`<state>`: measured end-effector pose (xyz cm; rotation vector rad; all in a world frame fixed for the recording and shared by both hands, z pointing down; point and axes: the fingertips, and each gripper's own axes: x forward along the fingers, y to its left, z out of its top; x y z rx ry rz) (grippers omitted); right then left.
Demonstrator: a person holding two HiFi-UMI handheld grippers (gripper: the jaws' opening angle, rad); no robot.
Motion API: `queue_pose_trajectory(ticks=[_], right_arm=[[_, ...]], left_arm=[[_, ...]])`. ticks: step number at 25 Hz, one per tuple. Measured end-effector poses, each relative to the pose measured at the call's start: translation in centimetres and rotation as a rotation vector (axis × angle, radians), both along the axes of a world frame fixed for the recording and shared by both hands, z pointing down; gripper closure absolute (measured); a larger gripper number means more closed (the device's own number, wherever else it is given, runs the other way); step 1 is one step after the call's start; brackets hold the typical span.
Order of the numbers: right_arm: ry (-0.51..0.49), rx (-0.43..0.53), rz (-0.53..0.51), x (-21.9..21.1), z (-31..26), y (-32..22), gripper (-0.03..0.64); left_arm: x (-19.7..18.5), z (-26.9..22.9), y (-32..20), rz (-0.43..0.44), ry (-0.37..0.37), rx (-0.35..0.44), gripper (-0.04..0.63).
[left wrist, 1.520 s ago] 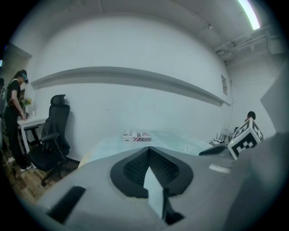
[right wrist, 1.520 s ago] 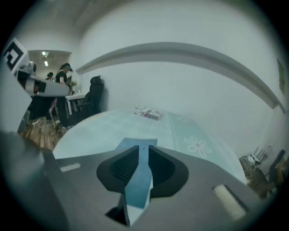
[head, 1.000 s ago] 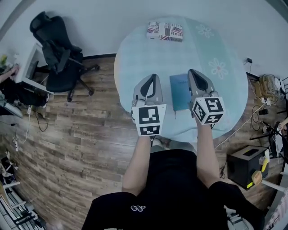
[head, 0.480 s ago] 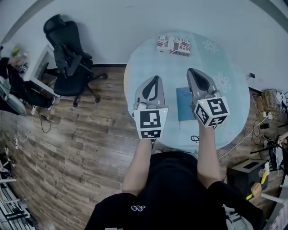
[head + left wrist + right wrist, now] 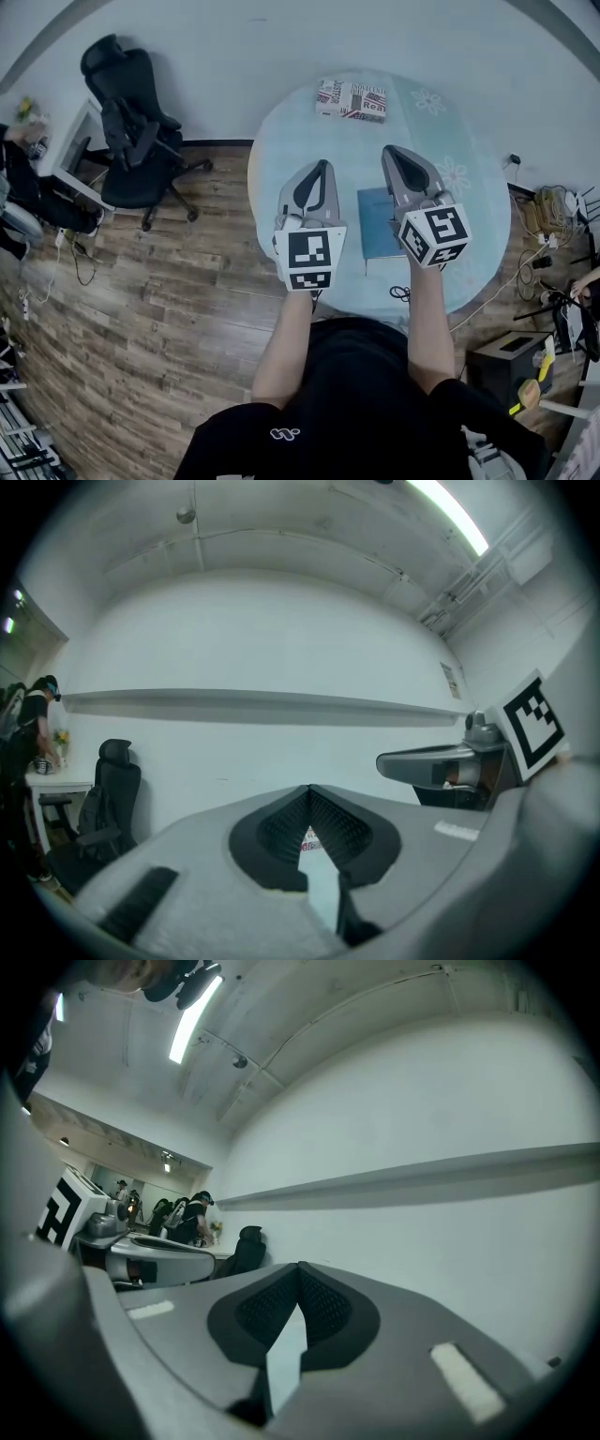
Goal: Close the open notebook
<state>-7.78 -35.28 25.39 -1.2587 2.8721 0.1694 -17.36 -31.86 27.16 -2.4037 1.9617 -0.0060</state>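
A blue notebook (image 5: 374, 223) lies closed and flat on the round table (image 5: 469, 202) with the pale teal cloth. The right gripper's body covers its right edge. My left gripper (image 5: 318, 166) hangs level above the table just left of the notebook, jaws shut with nothing between them; in the left gripper view its tips (image 5: 309, 788) meet against the white wall. My right gripper (image 5: 390, 151) is level above the notebook's right side, also shut and holding nothing, its tips (image 5: 300, 1266) touching.
A printed box (image 5: 351, 98) sits at the table's far edge. A dark cable (image 5: 401, 292) lies at the near edge. A black office chair (image 5: 132, 122) and a desk stand to the left, a black box (image 5: 501, 360) and cables on the floor to the right.
Both grippers have risen a little off the table, staying shut. The notebook lies closed in the same spot throughout; the head view has shifted slightly.
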Motion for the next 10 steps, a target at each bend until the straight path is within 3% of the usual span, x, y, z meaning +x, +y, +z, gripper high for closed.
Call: queue_pose_trajectory(ticks=[10], right_arm=[[0.026, 0.010, -0.009, 0.09, 0.31, -1.01, 0.604]], left_arm=[[0.18, 0.45, -1.15, 0.011, 0.005, -0.012, 0.592]])
